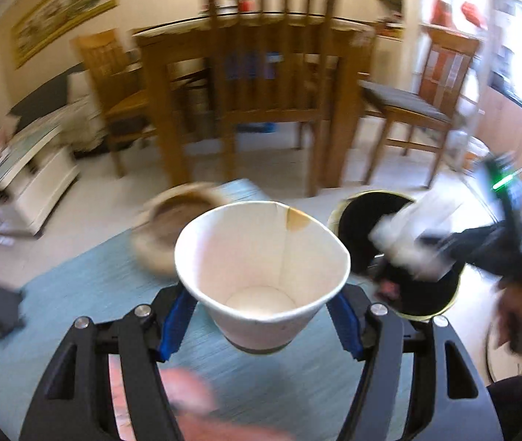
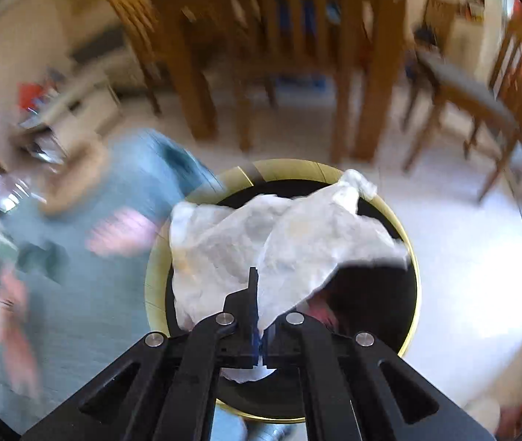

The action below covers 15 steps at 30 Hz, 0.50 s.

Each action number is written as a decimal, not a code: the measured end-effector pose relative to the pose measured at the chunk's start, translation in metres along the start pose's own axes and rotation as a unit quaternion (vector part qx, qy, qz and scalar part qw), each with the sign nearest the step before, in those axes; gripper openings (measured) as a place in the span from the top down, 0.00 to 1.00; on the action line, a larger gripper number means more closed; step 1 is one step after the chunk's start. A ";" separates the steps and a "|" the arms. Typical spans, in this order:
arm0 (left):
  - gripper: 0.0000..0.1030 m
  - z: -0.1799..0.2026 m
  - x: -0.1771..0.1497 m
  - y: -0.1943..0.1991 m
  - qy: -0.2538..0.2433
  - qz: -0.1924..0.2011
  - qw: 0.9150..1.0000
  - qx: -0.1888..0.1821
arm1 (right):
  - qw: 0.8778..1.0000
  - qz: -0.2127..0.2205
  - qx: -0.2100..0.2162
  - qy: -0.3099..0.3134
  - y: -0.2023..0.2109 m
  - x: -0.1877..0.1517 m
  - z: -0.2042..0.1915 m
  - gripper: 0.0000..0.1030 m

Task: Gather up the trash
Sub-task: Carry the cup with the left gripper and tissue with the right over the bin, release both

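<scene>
My left gripper [image 1: 263,307] is shut on a white paper cup [image 1: 261,275] with a brown stain at its rim, held above a teal rug, left of the bin. My right gripper [image 2: 259,316] is shut on a crumpled white paper napkin [image 2: 268,253] and holds it directly over the open black trash bin with a gold rim [image 2: 154,268]. In the left wrist view the bin [image 1: 356,235] sits at right, with the right gripper [image 1: 441,250] and the napkin [image 1: 408,235] above it.
A teal rug [image 1: 88,286] covers the floor. A tan round basket [image 1: 172,228] lies on it left of the cup. A wooden table and chairs [image 1: 261,84] stand behind. A low white unit [image 1: 29,183] is at left.
</scene>
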<state>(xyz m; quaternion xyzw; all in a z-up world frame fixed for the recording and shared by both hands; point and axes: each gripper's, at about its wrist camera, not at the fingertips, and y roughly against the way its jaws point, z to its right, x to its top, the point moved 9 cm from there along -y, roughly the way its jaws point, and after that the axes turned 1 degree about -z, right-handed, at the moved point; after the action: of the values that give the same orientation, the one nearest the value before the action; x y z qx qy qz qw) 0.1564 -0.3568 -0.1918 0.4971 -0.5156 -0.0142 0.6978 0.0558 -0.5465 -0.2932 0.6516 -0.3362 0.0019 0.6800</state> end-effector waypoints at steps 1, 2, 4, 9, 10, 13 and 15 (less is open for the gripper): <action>0.35 0.011 0.004 -0.005 -0.006 -0.001 1.000 -0.006 | 1.000 -0.007 -0.008 -0.009 -0.005 -0.003 0.010 0.75; 0.35 0.032 0.011 -0.016 -0.017 -0.006 1.000 -0.018 | 0.999 0.005 -0.010 -0.036 -0.001 -0.002 0.026 0.43; 0.35 0.056 0.017 -0.029 -0.027 -0.011 0.999 -0.031 | 0.996 0.037 -0.003 -0.079 0.014 0.003 0.044 0.14; 0.36 0.110 0.025 -0.070 -0.039 -0.043 0.996 -0.068 | 0.987 0.061 0.056 -0.141 0.027 0.004 0.064 0.15; 0.36 0.114 0.025 -0.075 -0.040 -0.046 0.996 -0.070 | 0.985 0.058 0.071 -0.148 0.023 0.006 0.064 0.15; 0.36 0.127 0.020 -0.086 -0.041 -0.058 0.994 -0.079 | 0.975 0.077 0.105 -0.178 0.030 0.011 0.069 0.18; 0.34 0.131 0.018 -0.090 -0.040 -0.061 0.994 -0.083 | 0.965 0.125 0.095 -0.209 0.051 0.020 0.085 0.15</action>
<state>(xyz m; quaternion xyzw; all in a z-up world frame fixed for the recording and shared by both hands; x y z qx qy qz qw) 0.1130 -0.5010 -0.2462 0.4670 -0.5090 -0.1195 0.7131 0.0105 -0.6228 -0.2447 0.6524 -0.5473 -0.0173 0.5240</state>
